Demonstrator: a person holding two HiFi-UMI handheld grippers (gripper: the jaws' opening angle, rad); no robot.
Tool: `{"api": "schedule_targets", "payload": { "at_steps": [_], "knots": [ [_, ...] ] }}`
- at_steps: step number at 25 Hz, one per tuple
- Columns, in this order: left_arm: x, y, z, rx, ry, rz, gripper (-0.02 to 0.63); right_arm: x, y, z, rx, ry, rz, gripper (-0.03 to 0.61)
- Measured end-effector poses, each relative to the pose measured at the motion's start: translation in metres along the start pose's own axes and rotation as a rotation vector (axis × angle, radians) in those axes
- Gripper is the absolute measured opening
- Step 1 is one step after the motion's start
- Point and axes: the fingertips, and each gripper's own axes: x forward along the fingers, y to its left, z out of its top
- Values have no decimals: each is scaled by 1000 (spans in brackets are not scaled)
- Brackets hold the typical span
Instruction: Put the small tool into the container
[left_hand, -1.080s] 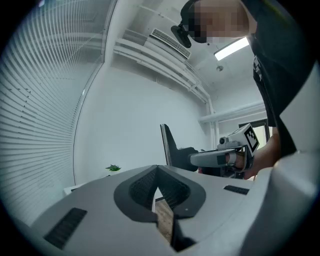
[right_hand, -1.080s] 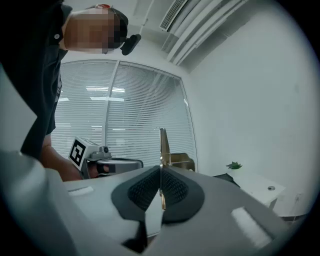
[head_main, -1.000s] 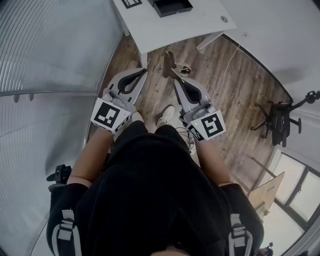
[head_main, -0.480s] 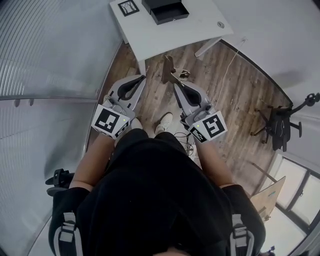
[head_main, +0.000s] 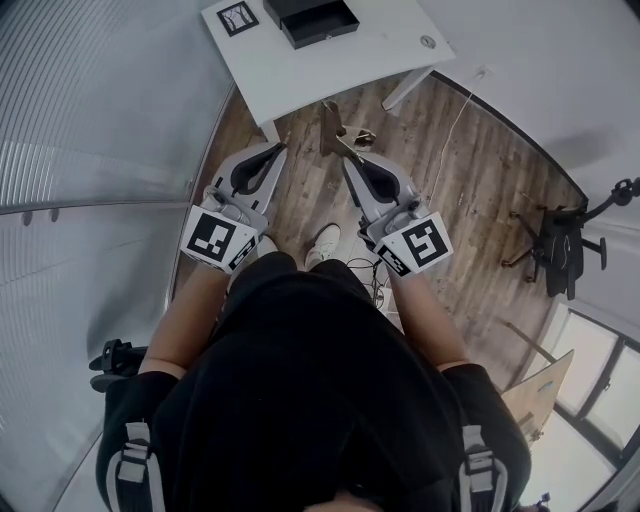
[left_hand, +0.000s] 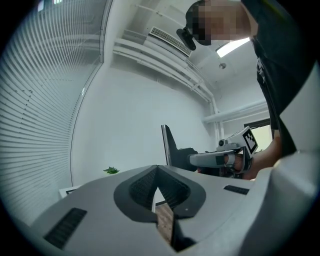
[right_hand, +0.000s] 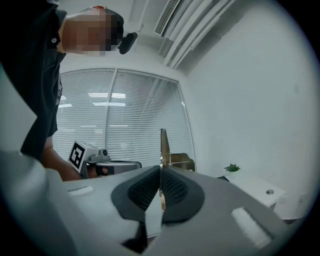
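My right gripper (head_main: 345, 157) is shut on the small tool (head_main: 329, 128), a flat brownish blade that sticks up past the jaws. In the right gripper view the small tool (right_hand: 163, 146) stands edge-on between the closed pads. My left gripper (head_main: 283, 150) is shut with nothing in it, level with the right one and a little apart. The black open container (head_main: 310, 18) sits on the white table (head_main: 330, 60), ahead of both grippers. In the left gripper view the right gripper (left_hand: 210, 160) and the tool (left_hand: 168, 146) show to the right.
A marker card (head_main: 237, 17) lies left of the container and a small round disc (head_main: 427, 42) sits near the table's right edge. An office chair (head_main: 560, 245) stands on the wooden floor at the right. Window blinds (head_main: 90, 130) run along the left.
Both grippers have edged forward toward the table, and more of the table top with the container has come into view. The tool stays gripped.
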Motion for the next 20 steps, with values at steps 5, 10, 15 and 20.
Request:
{"api": "schedule_targets", "payload": {
  "at_steps": [5,10,15,20],
  "knots": [
    [28,-13,-1,1,10,16,6,-16,-30,3,5,-11,3,11],
    [57,-28,-1,9,22,36,6,-33,-57,5,9,-15,23,11],
    [80,-38,0,12,25,64,6,-46,-81,7,17,-18,41,11],
    [100,-38,-1,14,39,66,6,-46,-102,8,22,-19,44,11]
  ]
}}
